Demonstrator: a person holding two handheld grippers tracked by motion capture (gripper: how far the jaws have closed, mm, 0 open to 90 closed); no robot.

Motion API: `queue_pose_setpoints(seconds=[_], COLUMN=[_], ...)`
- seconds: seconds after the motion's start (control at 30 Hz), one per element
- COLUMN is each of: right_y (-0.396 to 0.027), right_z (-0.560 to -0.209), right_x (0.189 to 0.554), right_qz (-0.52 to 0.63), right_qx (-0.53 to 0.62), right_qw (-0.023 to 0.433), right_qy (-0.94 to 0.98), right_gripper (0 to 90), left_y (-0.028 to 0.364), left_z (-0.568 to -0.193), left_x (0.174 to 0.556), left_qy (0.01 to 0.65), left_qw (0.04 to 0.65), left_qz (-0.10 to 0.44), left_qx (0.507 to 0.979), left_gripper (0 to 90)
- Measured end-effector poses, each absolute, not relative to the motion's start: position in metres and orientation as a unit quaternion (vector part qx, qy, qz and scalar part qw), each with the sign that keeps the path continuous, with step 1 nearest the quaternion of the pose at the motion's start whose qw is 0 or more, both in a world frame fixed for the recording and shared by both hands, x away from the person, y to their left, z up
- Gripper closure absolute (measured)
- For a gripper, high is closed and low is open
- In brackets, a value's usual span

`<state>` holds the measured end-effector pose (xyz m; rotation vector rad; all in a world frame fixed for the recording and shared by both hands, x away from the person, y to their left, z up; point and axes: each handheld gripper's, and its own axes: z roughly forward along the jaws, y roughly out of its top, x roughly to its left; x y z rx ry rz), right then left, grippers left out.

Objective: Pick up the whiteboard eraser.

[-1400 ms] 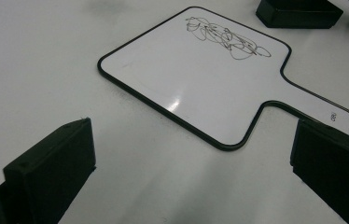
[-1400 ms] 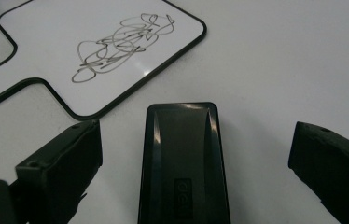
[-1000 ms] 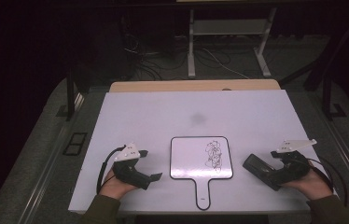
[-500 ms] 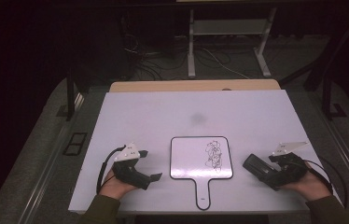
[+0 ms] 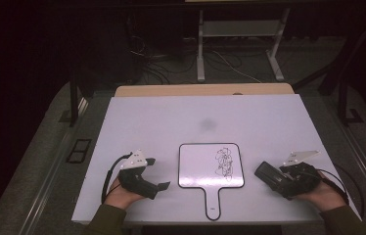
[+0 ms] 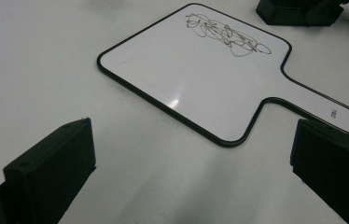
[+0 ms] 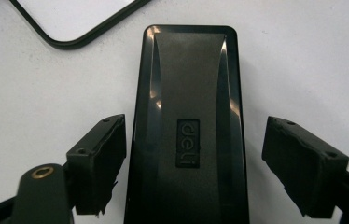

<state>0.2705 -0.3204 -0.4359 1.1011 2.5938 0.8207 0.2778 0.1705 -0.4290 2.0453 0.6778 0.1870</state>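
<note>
A white table [image 5: 171,122] stretches ahead of the left gripper [image 5: 157,173] and the right gripper [image 5: 274,177], with a faint grey smudge [image 5: 207,125] well beyond and between them. A wooden board [image 5: 195,90] edges the far side. Farther off are loose cables [image 5: 230,66] and a white metal stand [image 5: 240,28]. A black floor plate [image 5: 78,151] lies outward of the left gripper.

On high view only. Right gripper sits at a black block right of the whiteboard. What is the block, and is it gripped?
Observer: The right gripper view shows a black eraser marked "deli", lying lengthwise between the right gripper jaws.
Operator: Gripped?
Observer: Not yet. The jaws have just been closing, but a gap shows beside the pad at that view's right.
Operator: Left gripper?
Observer: In the left gripper view, the left gripper stands wide open over bare table, with the whiteboard just ahead.
</note>
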Motion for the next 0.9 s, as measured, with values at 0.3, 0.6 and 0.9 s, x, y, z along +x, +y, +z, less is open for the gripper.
queue_pose_setpoints(seconds=[0.3, 0.6, 0.9], right_y=[-0.3197, -0.3169, -0.3143], right_z=[-0.4356, -0.436, -0.4341], right_x=[0.2698, 0.2695, 0.2695], right_qz=[0.273, 0.266, 0.257], right_qx=[0.363, 0.358, 0.36], right_qw=[0.11, 0.106, 0.106], right_qy=[0.884, 0.889, 0.891], right_gripper=[29.8, 34.5, 37.3], left_y=[0.1705, 0.1705, 0.1709], left_z=[-0.4291, -0.4292, -0.4287], left_x=[0.2779, 0.2779, 0.2776], left_qy=[0.276, 0.276, 0.276], left_qw=[0.471, 0.472, 0.472], left_qz=[0.075, 0.074, 0.074], left_qx=[0.834, 0.834, 0.834], left_gripper=[0.0, 0.0, 0.0])
